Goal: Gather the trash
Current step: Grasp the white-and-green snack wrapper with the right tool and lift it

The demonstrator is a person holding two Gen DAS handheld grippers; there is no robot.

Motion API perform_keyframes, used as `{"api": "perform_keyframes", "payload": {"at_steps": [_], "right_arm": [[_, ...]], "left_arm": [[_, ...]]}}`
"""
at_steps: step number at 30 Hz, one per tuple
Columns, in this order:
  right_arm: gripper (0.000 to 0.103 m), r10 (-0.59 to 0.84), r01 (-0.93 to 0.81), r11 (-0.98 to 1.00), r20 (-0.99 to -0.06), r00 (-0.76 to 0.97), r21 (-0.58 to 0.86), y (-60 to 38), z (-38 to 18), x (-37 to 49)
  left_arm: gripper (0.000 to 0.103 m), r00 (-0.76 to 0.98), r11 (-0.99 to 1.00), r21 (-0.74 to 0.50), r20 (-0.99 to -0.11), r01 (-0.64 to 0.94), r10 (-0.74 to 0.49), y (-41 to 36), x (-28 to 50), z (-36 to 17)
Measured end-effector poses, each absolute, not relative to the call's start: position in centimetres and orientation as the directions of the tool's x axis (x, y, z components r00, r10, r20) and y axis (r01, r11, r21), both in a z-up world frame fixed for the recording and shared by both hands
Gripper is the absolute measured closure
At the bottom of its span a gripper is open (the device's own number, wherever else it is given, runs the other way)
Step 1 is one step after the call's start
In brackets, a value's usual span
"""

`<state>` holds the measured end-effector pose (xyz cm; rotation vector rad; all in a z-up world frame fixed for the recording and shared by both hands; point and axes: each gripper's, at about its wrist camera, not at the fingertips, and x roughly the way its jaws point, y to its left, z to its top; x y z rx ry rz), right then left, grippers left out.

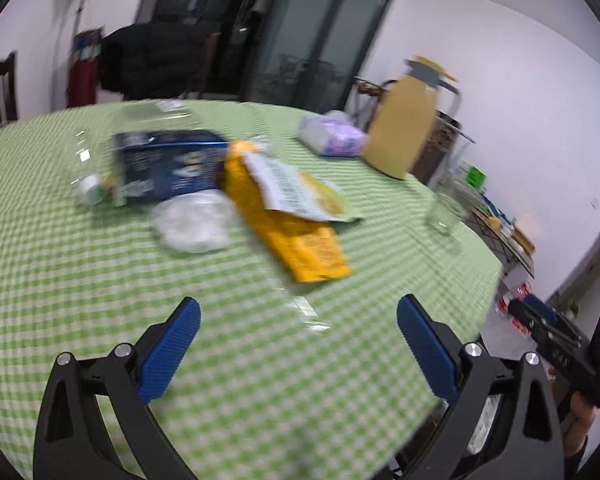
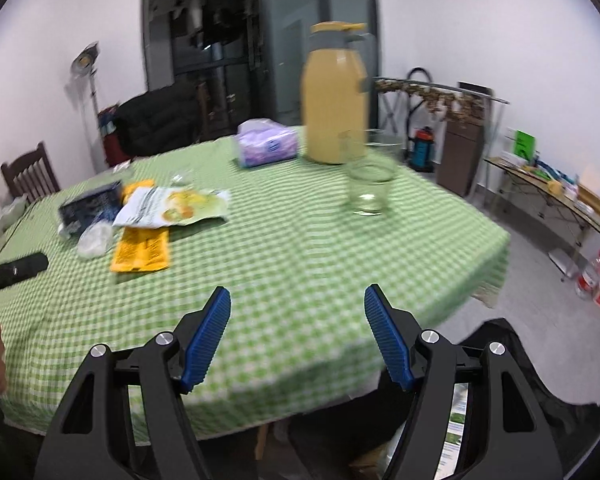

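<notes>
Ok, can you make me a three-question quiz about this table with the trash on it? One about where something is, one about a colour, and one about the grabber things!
1. Where does the green and white snack bag lie?
A. partly on top of the orange packet
B. inside the glass jar
C. under the tissue pack

2. What colour is the tall jug?
A. red
B. yellow
C. black

3. How do the left gripper and right gripper stand?
A. both shut on trash
B. one open, one shut
C. both open and holding nothing

Answers:
1. A, the bag overlaps the orange packet's far end in both views.
2. B, its body is pale yellow with a grey collar.
3. C, each pair of blue fingers is spread wide, with only the checked tablecloth showing between them.
</notes>
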<state>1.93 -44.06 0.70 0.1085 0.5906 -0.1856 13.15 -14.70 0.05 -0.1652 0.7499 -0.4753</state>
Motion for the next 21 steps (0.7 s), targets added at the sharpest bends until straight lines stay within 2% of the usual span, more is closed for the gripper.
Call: {"api": "perform_keyframes", "payload": {"at_steps": [5, 11, 15, 21], "right_arm": [[0.036, -0.070, 0.098, 0.995, -0.596, 0.800, 0.015, -40.2, -0.9, 5.8], [0.036, -0.021, -0.038, 0.995, -0.586, 0.810, -0.088, -34.4, -0.9, 10.1], [0.036, -0.016, -0.111, 0.974, -0.548, 0.837, -0.198, -30.7, 0.1, 12.9], [0.036, -0.033, -0.168, 0.945, -0.594, 0.804, -0.280, -28.1, -0.7, 17.8]], "left_arm": [[0.008, 0.622, 0.926, -0.298, -0.687, 0.231, -0.376, -10.9, 17.2, -0.9], [0.008, 0.599, 0.934, -0.289, -0.717, 0.210, -0.356, -8.1, 20.7, -0.4], [0.008, 0.603, 0.945, -0.264, -0.728, 0.194, -0.327, -6.8, 22.5, 0.2], [0.008, 0.643, 0.945, -0.277, -0.696, 0.172, -0.320, -5.1, 24.2, -0.6]]}}
